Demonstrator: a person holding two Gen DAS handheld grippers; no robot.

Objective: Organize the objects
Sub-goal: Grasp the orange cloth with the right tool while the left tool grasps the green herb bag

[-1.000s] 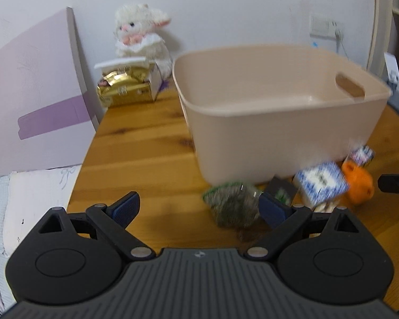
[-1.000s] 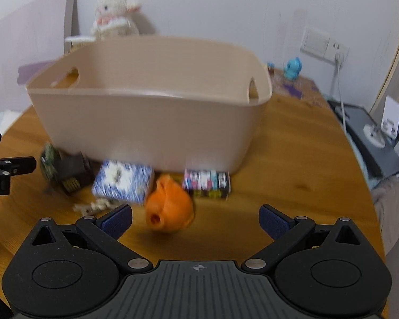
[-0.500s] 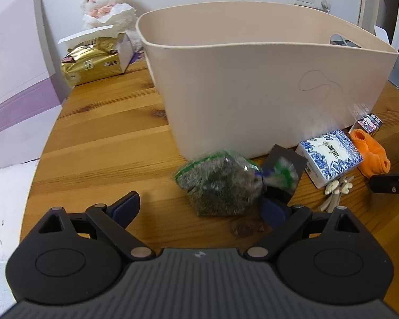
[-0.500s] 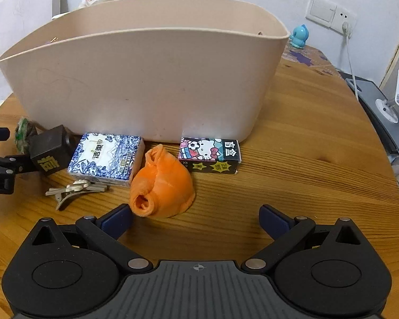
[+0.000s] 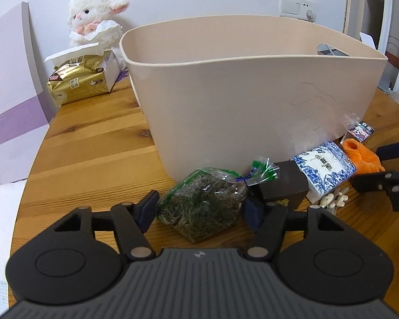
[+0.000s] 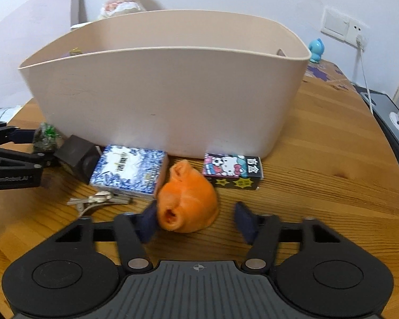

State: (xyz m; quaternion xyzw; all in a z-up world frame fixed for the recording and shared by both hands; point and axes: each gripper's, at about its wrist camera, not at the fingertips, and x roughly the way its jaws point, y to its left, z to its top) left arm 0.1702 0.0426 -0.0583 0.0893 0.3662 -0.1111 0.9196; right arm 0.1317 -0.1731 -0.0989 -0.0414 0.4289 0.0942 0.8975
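A beige plastic tub (image 5: 242, 87) stands on the wooden table (image 5: 93, 143); it also shows in the right wrist view (image 6: 170, 90). In front of it lie a clear bag of dried green herbs (image 5: 204, 204), a dark brown box (image 5: 284, 183), a blue-and-white tissue pack (image 6: 127, 168), an orange rolled cloth (image 6: 187, 198), a Hello Kitty box (image 6: 232, 170) and a hair clip (image 6: 98, 199). My left gripper (image 5: 200, 208) is open with the herb bag between its fingers. My right gripper (image 6: 196, 222) is open around the orange cloth.
A white plush lamb (image 5: 95, 18), a gold tissue pack (image 5: 78, 85) and a purple-and-white board (image 5: 10, 85) stand at the table's back left. A wall socket (image 6: 343, 28) with a cable and a small blue figure (image 6: 316, 49) are at the back right.
Both grippers moved forward and down toward the table. The left gripper's fingers now flank the herb bag; the right gripper's fingers now flank the orange cloth and have narrowed.
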